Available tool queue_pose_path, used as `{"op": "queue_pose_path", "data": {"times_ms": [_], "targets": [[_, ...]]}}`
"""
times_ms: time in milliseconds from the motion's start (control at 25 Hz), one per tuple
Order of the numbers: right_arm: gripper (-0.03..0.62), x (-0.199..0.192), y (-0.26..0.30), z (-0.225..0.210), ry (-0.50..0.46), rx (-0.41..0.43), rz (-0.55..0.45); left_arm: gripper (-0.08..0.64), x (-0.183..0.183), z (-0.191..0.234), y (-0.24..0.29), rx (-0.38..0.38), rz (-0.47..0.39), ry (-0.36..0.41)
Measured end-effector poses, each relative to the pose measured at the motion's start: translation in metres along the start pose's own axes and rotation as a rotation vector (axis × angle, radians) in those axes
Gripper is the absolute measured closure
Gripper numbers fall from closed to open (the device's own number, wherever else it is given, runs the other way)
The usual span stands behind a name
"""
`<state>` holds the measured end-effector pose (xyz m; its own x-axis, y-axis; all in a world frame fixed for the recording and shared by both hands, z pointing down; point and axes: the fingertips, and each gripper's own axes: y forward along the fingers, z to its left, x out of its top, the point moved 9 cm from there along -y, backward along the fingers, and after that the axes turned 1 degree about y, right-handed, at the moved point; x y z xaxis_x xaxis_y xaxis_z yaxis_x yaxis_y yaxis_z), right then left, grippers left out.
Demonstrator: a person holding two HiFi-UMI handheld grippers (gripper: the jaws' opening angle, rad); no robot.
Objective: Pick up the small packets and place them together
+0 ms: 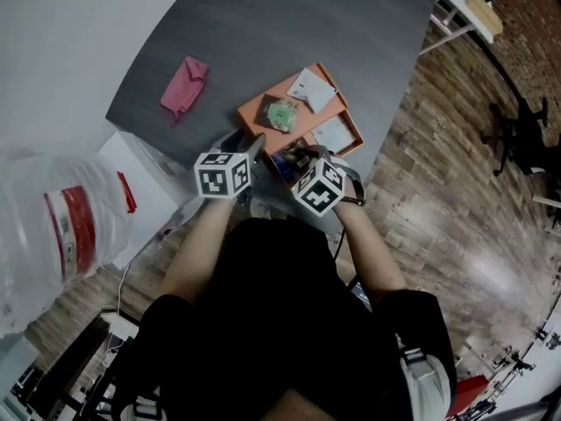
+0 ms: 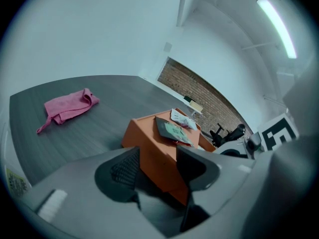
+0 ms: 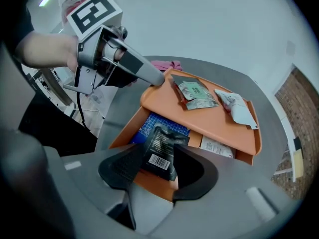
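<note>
An orange box [image 3: 124,132] stood on the grey tabletop [image 1: 263,24], and its orange lid [image 3: 209,121] lay across the far part of it, so the near part was uncovered. On the lid were a green packet [image 3: 197,93] and, beside it, a white packet [image 3: 239,108]. Inside the uncovered part a black packet [image 3: 160,151] with a barcode lay on top of a blue packet [image 3: 157,124], and another white packet [image 3: 217,147] lay partly under the lid edge.

The right gripper [image 3: 157,156] pointed steeply down into the box. Its jaws were spread, and the black packet was between them with its barcode face up; the pads did not seem to press on it.

The left gripper [image 2: 158,156] was also spread and held nothing. The near corner of the box showed in the gap between its jaws, and in the right gripper view its tip was at the corner of the lid. I could not tell if it touched.

A pink cloth [image 1: 184,84] lay well apart from the box, on the far left of the tabletop.
</note>
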<state>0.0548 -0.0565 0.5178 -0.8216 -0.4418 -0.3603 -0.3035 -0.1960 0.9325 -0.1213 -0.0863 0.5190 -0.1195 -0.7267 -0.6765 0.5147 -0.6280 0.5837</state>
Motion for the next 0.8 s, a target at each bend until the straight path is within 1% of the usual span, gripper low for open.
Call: {"op": "queue_pose_path", "data": {"times_ms": [160, 240, 400, 480, 600, 800], "targets": [[0.394, -0.001, 0.01, 0.004, -0.021, 0.03, 0.07, 0.331, 0.0, -0.001, -0.001, -0.001, -0.004, -0.005], [0.396, -0.002, 0.015, 0.004, -0.026, 0.031, 0.105, 0.331, 0.0, -0.001, -0.001, -0.002, -0.006, -0.01], [0.393, 0.001, 0.021, 0.004, -0.031, 0.057, 0.138, 0.331, 0.0, -0.002, -0.001, -0.002, -0.006, -0.014], [0.371, 0.004, 0.024, 0.005, -0.031, 0.077, 0.156, 0.331, 0.0, -0.002, -0.001, -0.001, -0.003, -0.014], [0.3, 0.006, 0.029, 0.004, -0.011, 0.095, 0.183, 0.331, 0.0, -0.002, -0.001, -0.001, 0.001, -0.018], [0.301, 0.006, 0.035, 0.001, -0.011, 0.083, 0.214, 0.331, 0.0, -0.003, 0.0, -0.006, 0.003, -0.024]]}}
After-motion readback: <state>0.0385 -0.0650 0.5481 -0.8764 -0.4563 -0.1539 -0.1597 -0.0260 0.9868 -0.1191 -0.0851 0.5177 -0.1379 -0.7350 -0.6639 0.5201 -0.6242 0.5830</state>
